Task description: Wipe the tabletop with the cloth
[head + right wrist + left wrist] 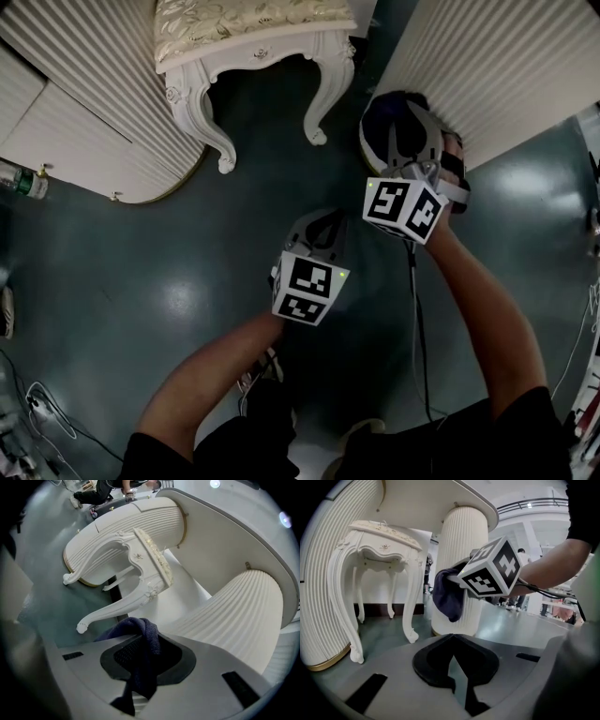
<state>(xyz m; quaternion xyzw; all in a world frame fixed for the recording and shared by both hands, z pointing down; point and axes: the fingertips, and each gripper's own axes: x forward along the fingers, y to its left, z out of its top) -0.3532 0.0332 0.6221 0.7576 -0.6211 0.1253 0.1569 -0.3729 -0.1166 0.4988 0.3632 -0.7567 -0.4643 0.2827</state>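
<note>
— Closest in?
— Left gripper [453, 657]: closed tip to tip, nothing pinched, only a sliver of floor [497, 620] showing lower down between the pads. From the head view, held low at centre [322, 230] on a bare forearm [216, 375].
— And the other?
— Just ahead and to the right, the right gripper [143, 657]: clamped on the dark blue cloth [146, 637], bunched over the pads and trailing down in front. From the left gripper view, a drooping wad [448, 597].
— Touching anything?
— Hanging right up against a white ribbed column [461, 559]; contact or not, impossible to say. Clear of the floor, though.
— And the surface to be wiped?
— Overhead, the white tabletop [436, 498], capping that column and viewed from beneath. Above the cloth, not touching.
— Further out?
— An ornate white stool [253, 42] with curled legs and a floral cushion, standing on the glossy dark green floor. Left of that, a second ribbed base [103, 112] with a gold rim at the foot. At the far left edge, a bottle [22, 181] and loose cables [37, 403].
</note>
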